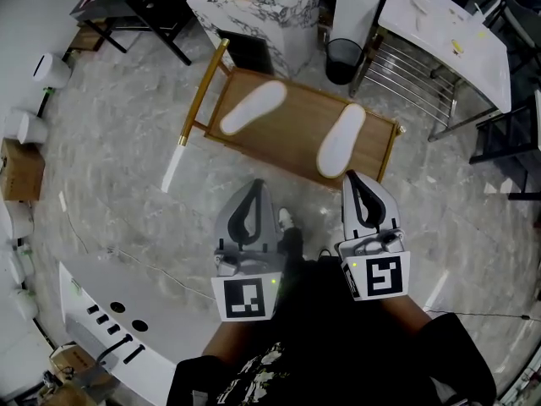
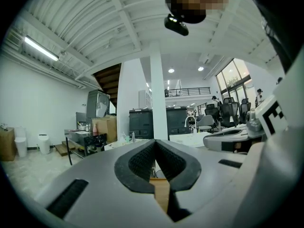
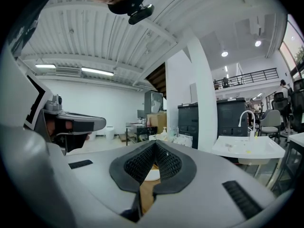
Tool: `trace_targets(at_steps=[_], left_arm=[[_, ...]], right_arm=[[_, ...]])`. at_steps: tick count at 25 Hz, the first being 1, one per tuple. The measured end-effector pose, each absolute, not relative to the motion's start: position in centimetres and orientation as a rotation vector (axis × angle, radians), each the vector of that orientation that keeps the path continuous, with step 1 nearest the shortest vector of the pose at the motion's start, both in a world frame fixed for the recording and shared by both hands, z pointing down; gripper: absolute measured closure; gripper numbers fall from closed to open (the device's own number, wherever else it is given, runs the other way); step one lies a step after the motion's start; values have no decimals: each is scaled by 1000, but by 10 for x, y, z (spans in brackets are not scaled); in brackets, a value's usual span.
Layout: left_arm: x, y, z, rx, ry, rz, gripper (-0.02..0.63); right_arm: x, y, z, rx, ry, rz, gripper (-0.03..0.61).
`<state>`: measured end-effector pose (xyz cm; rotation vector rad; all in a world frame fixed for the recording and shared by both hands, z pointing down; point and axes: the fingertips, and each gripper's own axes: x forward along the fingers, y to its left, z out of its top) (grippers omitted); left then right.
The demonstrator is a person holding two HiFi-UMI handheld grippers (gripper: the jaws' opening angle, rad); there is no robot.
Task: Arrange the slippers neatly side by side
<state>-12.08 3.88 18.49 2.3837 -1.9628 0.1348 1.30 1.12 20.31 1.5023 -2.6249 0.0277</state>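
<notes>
Two white slippers lie apart on a low wooden rack (image 1: 292, 134). The left slipper (image 1: 252, 106) is angled toward the upper right. The right slipper (image 1: 341, 139) lies near the rack's right end. My left gripper (image 1: 255, 184) is shut and empty, just short of the rack's near edge. My right gripper (image 1: 348, 176) is also shut and empty, its tip close to the right slipper's near end. In the right gripper view a sliver of white slipper (image 3: 152, 175) shows past the closed pads. The left gripper view shows only wood (image 2: 161, 190) past them.
A marble-patterned box (image 1: 258, 11) and a black bin (image 1: 342, 60) stand behind the rack. A white sink counter (image 1: 444, 32) with a wire shelf is at the upper right. A white panel (image 1: 110, 324) lies at the lower left. White bins line the left edge.
</notes>
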Motion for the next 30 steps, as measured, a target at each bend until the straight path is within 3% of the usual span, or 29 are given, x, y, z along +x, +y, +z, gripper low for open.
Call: trace_targets(at_steps=[30], left_arm=[[-186, -30, 191, 2551, -1787, 75, 611]], right_arm=[[-51, -37, 203, 1694, -2517, -38, 581]])
